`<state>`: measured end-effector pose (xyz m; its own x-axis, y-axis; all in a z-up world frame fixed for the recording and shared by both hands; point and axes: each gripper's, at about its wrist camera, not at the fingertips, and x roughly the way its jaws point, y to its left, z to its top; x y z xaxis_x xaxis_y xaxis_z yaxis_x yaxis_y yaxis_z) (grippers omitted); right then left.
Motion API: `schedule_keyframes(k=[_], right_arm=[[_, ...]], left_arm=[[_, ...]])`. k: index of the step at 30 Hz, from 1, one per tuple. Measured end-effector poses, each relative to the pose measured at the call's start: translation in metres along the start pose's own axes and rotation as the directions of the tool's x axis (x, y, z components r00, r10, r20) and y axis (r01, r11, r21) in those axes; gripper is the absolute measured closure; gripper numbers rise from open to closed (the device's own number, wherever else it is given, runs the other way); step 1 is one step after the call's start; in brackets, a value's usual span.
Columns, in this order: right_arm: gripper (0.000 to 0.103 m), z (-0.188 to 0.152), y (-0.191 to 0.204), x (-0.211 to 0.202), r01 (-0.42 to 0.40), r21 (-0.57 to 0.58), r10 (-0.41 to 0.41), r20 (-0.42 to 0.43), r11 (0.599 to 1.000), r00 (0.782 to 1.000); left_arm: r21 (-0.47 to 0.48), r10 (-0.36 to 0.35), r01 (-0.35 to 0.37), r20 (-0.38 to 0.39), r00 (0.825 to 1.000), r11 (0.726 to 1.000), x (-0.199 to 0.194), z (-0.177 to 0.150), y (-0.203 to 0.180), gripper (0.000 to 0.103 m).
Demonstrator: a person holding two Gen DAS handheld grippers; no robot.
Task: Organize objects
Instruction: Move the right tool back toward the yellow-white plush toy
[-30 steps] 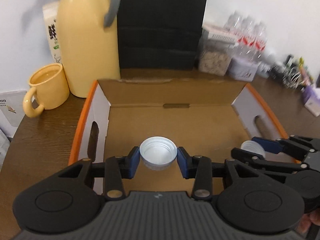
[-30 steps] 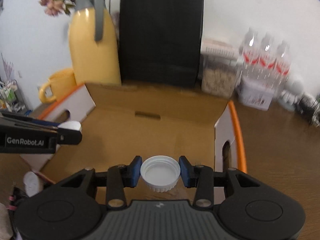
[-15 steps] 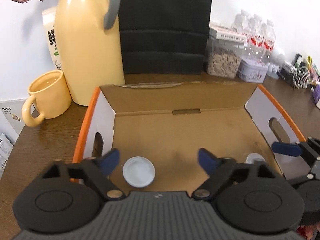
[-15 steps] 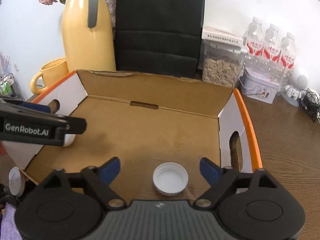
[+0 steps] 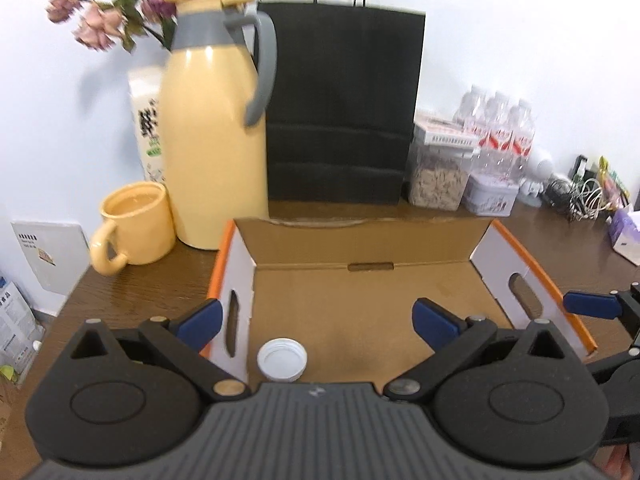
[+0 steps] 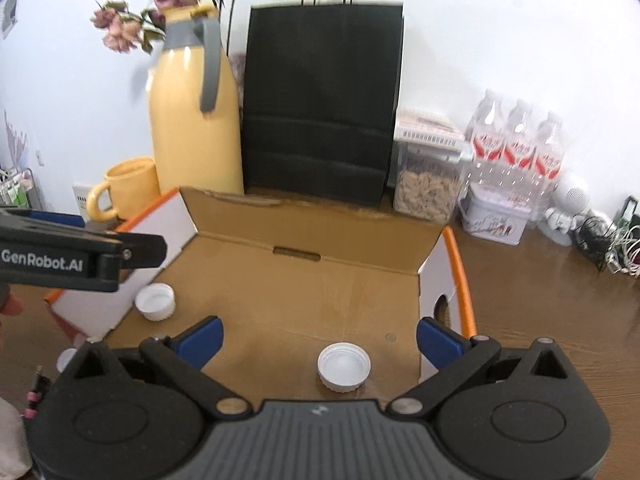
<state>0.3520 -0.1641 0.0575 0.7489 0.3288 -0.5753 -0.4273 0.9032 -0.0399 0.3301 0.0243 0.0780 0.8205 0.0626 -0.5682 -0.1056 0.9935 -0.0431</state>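
Cardboard open box holding two white plastic bottle caps, left cap, right cap, left gripper and right gripper jaws opening wide, gripping nothing.

Two caps in an open box on the desk, other things ranged behind it.

The box lies on the desk. In it one cap sits near the front toward the right wall, and the other cap against the left wall. Behind the box stands a paper bag, with a jug to its left and a mug left of that. Right of the bag stand a jar, a tin and bottles.
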Motion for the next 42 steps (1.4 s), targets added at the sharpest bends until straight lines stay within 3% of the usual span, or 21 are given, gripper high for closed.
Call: schedule_keyframes(k=[11,20,33,37,42], right_arm=[[0.000,-0.025,0.016,-0.107,0.012,-0.031,-0.008,0.133,0.999,0.991],[0.000,-0.092,0.026,-0.169,-0.001,-0.032,0.005,0.140,0.999,0.990],[0.000,-0.195,0.032,-0.210,0.039,0.076,-0.048,0.118,0.996,0.992],[0.000,-0.212,0.035,-0.214,0.067,0.135,-0.082,0.110,0.989,0.991],[0.000,-0.215,0.041,-0.205,0.086,0.172,-0.103,0.094,0.981,0.990]], left_arm=[[0.009,-0.021,0.020,0.113,0.993,1.000,-0.103,-0.027,0.019,0.000],[-0.004,-0.038,0.039,0.139,0.990,0.999,-0.168,-0.079,0.039,0.000],[-0.047,-0.037,0.042,0.104,0.994,0.998,-0.201,-0.178,0.067,0.000],[-0.066,-0.021,0.027,0.093,0.995,0.997,-0.204,-0.197,0.074,0.000],[-0.078,-0.018,0.025,0.097,0.995,0.997,-0.205,-0.200,0.077,0.000]])
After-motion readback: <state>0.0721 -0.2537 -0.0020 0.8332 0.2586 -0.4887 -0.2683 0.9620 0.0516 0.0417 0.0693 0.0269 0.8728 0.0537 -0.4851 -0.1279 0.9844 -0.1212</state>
